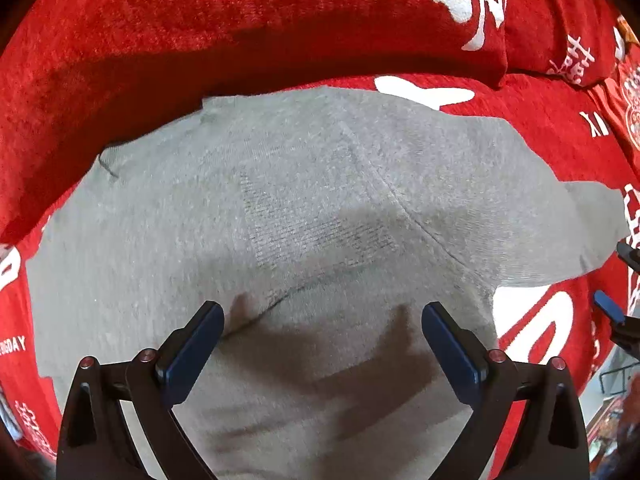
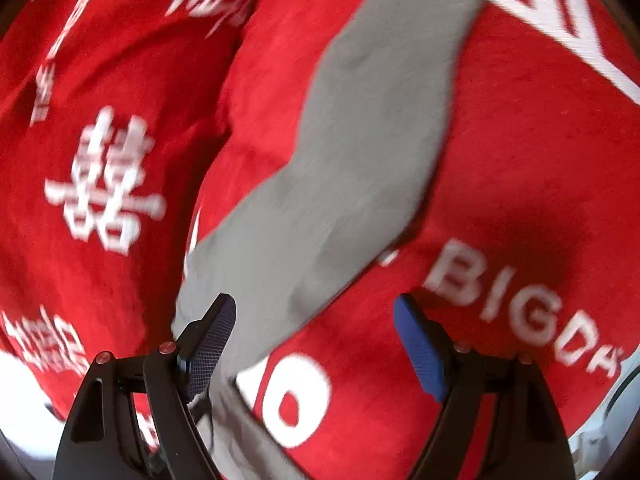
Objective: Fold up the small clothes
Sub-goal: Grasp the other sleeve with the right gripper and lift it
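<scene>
Red plush fabric with white printed characters (image 1: 248,12) covers the whole work surface, with a padded red ridge along its far edge. On it lies the grey sock (image 1: 304,208), spread flat and lengthwise, one end close to that ridge and the other toward the near edge; in the right wrist view it runs diagonally from the far side down to the tongs. The left gripper (image 1: 322,340) hovers directly above the sock with its tongs spread and nothing between the pads. The right gripper (image 2: 316,340) is also spread, positioned over the near end of the sock, pads not pressing it. Judged from this layout, no fold is visible: the sock is only laid out, and grasping and folding remain.
</scene>
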`<state>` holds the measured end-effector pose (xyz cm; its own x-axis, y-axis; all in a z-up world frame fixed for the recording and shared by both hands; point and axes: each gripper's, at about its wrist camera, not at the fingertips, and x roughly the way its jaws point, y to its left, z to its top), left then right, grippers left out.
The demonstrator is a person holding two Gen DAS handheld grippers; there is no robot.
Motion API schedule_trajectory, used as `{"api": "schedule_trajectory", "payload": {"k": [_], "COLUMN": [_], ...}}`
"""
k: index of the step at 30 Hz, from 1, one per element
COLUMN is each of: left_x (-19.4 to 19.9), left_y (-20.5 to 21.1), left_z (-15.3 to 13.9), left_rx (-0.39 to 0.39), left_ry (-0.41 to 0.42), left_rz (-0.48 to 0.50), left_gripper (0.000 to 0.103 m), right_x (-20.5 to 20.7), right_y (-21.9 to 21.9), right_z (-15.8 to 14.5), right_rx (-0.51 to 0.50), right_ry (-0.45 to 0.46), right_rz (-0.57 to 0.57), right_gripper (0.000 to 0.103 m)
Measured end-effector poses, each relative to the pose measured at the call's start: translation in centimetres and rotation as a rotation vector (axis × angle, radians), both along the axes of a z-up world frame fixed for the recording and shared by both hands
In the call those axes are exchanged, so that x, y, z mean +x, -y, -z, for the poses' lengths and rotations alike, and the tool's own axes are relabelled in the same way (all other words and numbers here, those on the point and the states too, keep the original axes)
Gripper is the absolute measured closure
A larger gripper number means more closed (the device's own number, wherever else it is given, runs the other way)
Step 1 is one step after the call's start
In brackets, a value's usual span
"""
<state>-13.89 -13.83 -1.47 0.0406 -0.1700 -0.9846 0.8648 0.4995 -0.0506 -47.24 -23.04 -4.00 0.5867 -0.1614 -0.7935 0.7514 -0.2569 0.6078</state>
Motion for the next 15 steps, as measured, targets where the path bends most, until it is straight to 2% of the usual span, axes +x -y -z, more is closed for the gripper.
{"api": "schedule_trajectory", "payload": {"k": [4, 9, 15], "left_x": [0.0, -0.2, -0.1], "left_y": [-0.2, 0.3, 0.1], "left_z": [-0.2, -0.1, 0.0], "left_rx": [0.003, 0.012, 0.03], "left_ry": [-0.009, -0.013, -0.006], "left_rz": [-0.01, -0.011, -0.029], "left_gripper": [0.004, 0.004, 0.004], "right_x": [-1.8, -2.1, -2.1], "right_y": [1.4, 3.6, 5.0], "right_z": [1.6, 3.4, 3.5], "right_rx": [0.029, 0.036, 0.017], "right_ry": [0.057, 0.137, 0.241], "right_rz": [0.081, 0.137, 0.234], "right_gripper": [0.019, 0.019, 0.02]}}
